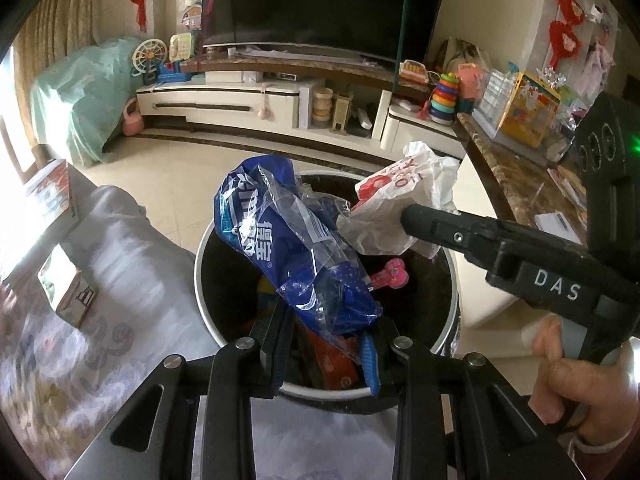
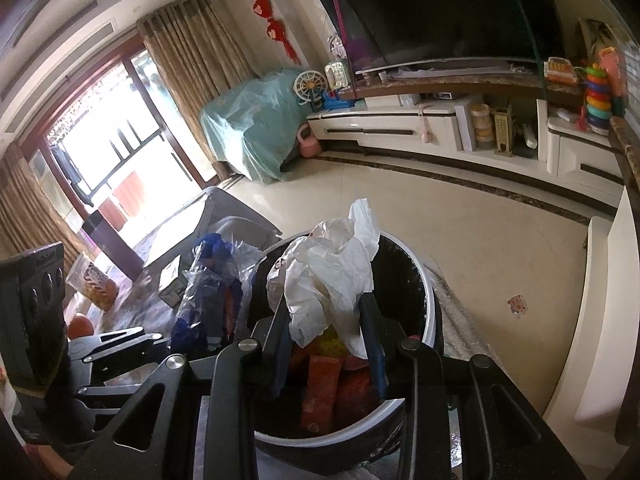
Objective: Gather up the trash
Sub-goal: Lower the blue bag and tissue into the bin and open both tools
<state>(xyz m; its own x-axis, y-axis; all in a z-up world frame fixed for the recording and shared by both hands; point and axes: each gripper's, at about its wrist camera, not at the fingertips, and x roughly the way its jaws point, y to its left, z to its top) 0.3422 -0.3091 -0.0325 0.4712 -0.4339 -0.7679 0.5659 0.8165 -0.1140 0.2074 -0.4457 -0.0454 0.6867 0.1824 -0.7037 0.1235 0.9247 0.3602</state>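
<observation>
The left tool (image 1: 328, 344) holds a crinkly blue wrapper (image 1: 292, 248); the right tool (image 2: 332, 320) holds crumpled white paper (image 2: 332, 276) over the half-hidden trash bin (image 1: 448, 280).

The bin (image 1: 208, 256) stands below and just ahead of both grippers; the left gripper (image 1: 326, 334) holds a wrapper (image 1: 296, 248) over the bin's mouth; to its right the right gripper (image 2: 326, 316) holds a bag (image 2: 332, 272) over the far rim; more trash (image 2: 320, 384) lies in the bin beneath them.
</observation>
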